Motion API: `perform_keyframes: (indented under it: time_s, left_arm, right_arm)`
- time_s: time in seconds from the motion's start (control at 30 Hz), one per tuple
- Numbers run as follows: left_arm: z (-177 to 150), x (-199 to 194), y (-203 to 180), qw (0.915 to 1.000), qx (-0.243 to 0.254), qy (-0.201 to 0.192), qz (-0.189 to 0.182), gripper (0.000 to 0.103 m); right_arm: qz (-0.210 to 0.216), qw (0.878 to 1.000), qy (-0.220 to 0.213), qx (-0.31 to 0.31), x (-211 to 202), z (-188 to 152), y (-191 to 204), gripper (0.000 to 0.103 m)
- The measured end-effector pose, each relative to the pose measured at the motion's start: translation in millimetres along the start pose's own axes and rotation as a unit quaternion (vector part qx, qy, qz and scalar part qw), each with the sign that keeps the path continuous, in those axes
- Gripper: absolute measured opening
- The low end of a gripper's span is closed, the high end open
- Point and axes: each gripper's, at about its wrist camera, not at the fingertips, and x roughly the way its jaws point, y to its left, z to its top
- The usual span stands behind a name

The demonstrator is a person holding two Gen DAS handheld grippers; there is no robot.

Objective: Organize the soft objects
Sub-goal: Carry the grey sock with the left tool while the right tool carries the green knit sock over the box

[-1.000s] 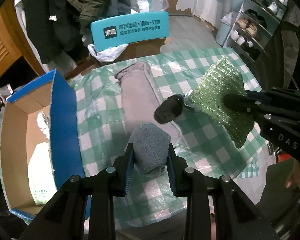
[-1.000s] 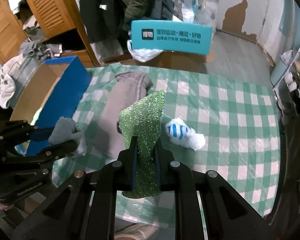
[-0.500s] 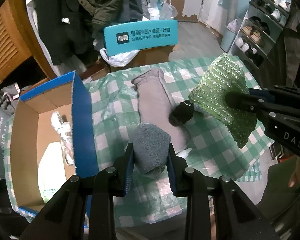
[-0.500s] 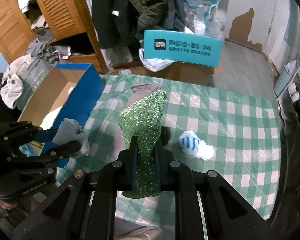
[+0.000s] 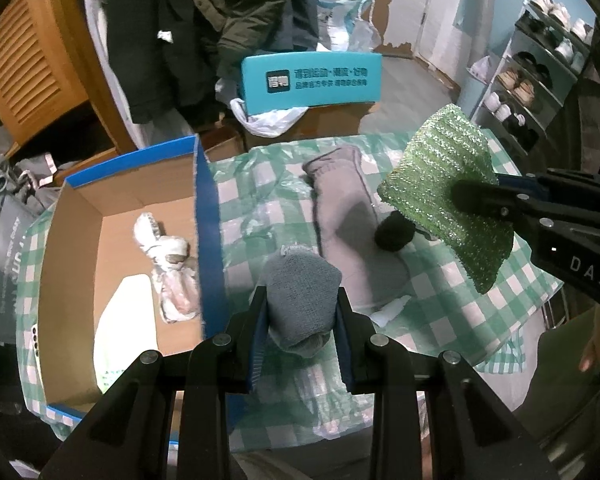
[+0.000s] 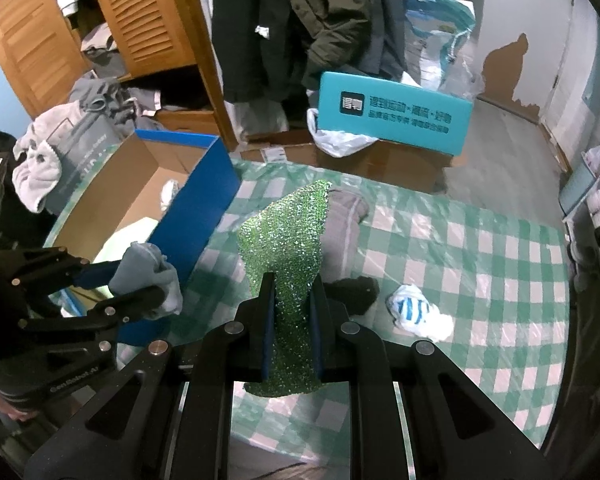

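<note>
Both tongs, left (image 5: 300, 312) clamping grey cloth (image 5: 302, 294), right (image 6: 292, 312) clamping green cloth (image 6: 286, 248), neared the box (image 5: 208, 236).

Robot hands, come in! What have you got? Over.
Left gripper shut on grey cloth. Right gripper shut on green scrubber. Blue box beside left, nothing blocking.

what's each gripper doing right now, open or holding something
left gripper: closed on the grey rolled cloth
right gripper: closed on the green sparkly cloth
</note>
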Motion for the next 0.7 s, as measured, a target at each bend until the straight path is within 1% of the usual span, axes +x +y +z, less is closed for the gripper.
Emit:
perform_keyframes:
  time_s: [0.4, 0.7]
  left_arm:
    - [-3.6, -6.1, 40.5, 0.9992, -0.037, -0.008, 0.007, 0.030]
    - [-11.6, -10.4, 74.9, 0.9976, -0.063, -0.016, 0.026, 0.030]
  right_arm:
    - [0.014, 1.000, 0.001, -0.021, 14.7, 18.5, 33.6, 0.015]
    - [0.031, 0.998, -0.001, -0.050, 24.4, 35.4, 72.2, 0.015]
